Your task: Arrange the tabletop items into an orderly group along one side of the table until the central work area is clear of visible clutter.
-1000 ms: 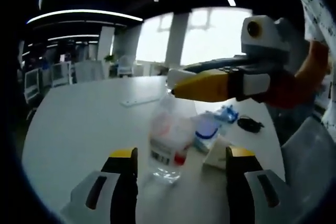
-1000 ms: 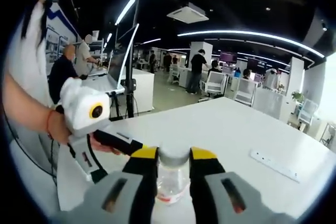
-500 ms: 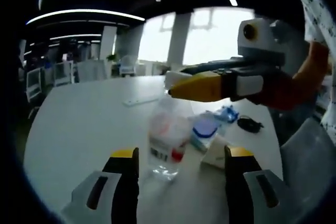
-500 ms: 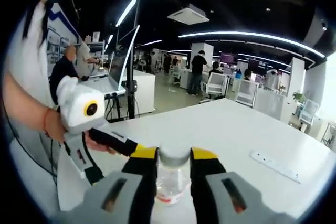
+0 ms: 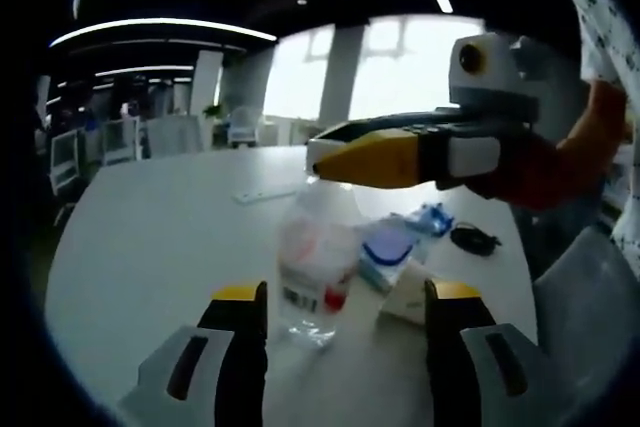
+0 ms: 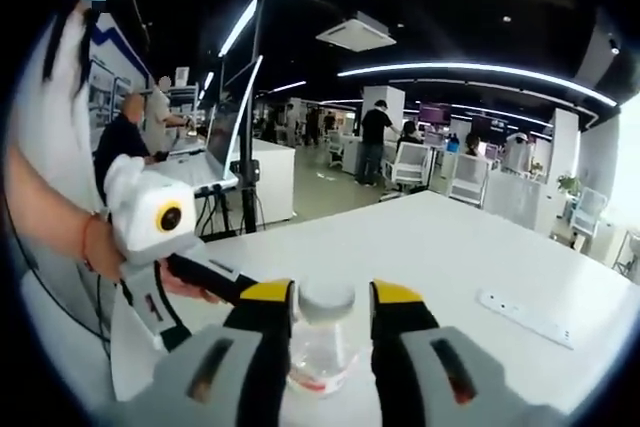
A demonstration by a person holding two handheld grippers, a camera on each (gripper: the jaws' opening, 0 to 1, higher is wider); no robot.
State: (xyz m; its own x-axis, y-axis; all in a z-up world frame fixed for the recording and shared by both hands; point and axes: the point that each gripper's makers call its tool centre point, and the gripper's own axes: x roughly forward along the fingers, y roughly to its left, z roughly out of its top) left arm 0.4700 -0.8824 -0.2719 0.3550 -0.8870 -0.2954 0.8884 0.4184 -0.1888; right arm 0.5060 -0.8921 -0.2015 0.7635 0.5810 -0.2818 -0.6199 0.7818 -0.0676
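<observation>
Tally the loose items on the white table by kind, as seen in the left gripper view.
Clear plastic bottle: 1
Blue-lidded container: 1
Blue wrapped item: 1
Black cable: 1
White box: 1
White power strip: 1
Total: 6

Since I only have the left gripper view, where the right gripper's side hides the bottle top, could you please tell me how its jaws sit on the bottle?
Observer: In the right gripper view, the right gripper has the bottle upright between its jaws, cap level with the tips. I cannot tell whether they press it.
Operator: Thank you. Where is my left gripper from there?
Observer: The left gripper reaches in from the left, its tips close beside the bottle but not on it.
</observation>
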